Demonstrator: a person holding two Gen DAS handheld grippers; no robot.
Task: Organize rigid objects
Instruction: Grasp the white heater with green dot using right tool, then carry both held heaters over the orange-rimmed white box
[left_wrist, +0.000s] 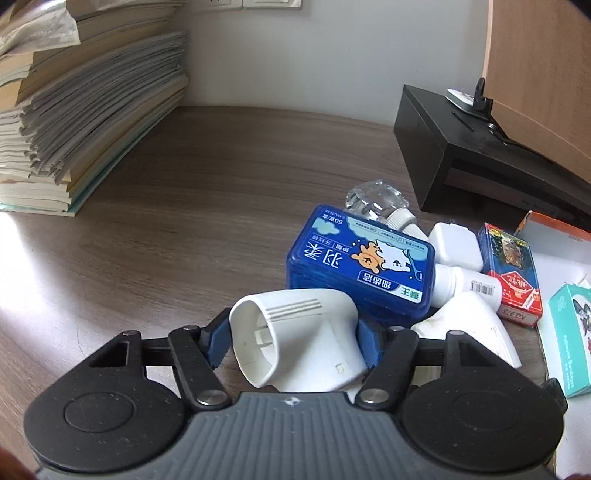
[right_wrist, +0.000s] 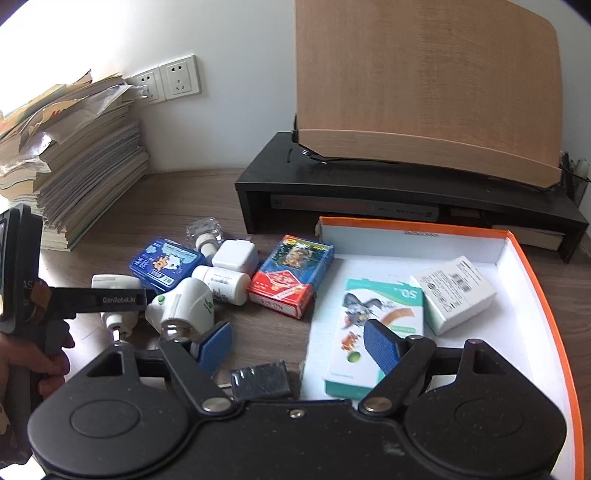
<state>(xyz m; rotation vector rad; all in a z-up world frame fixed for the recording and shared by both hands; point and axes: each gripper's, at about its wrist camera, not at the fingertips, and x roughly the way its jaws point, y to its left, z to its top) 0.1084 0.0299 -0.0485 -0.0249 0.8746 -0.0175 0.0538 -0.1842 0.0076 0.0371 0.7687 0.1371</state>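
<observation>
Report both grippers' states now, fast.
Left gripper: closed on the white plug-in device.
Right gripper: open, holding nothing.

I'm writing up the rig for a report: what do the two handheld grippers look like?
Both match: the left gripper and right gripper each have black linkage arms with silver rivets, round black housings and textured blue finger pads. The left one has a ribbed grey top plate, and its side bar reads "GenRobot.AI" in the right wrist view.
</observation>
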